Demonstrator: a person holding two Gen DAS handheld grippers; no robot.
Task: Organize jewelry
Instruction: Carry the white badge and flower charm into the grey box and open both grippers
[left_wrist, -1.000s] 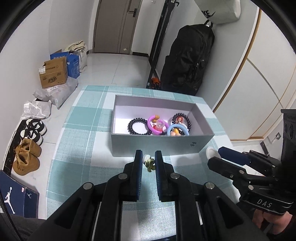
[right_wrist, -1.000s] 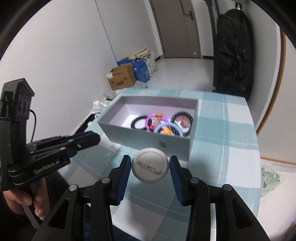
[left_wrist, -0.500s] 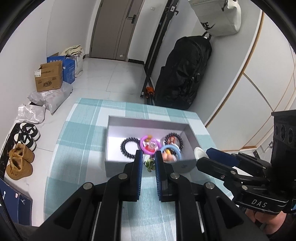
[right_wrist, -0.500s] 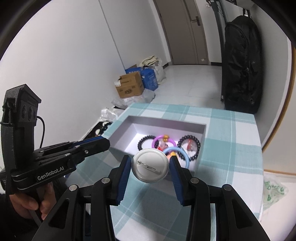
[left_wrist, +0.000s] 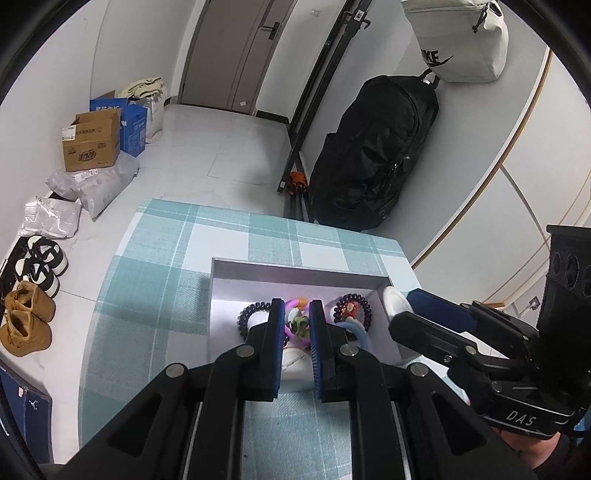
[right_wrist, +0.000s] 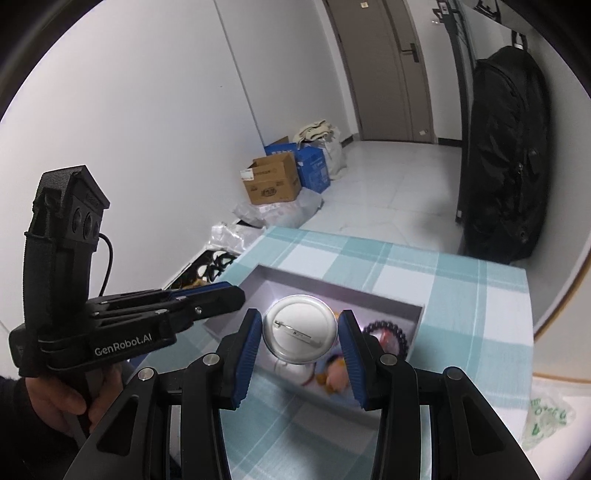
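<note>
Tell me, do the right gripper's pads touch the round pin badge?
Touching. In the right wrist view the right gripper has both blue pads pressed on the edges of the round pin badge, with no gap.

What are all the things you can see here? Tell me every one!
box: one, grey, open, on the checked tablecloth
tablecloth: one, teal and white checks
dark bead bracelets: two, black, inside the box
pin badge: one, white back with metal pin, between the right jaws over the box
small charm: one, greenish, between the left jaws over the box
black bag: one, against the wall
cardboard box: one, brown, on the floor
shoes: brown pair and black-and-white pair, on the floor
left gripper: black, blue pads, shut on the charm
right gripper: black, blue pads, shut on the badge
</note>
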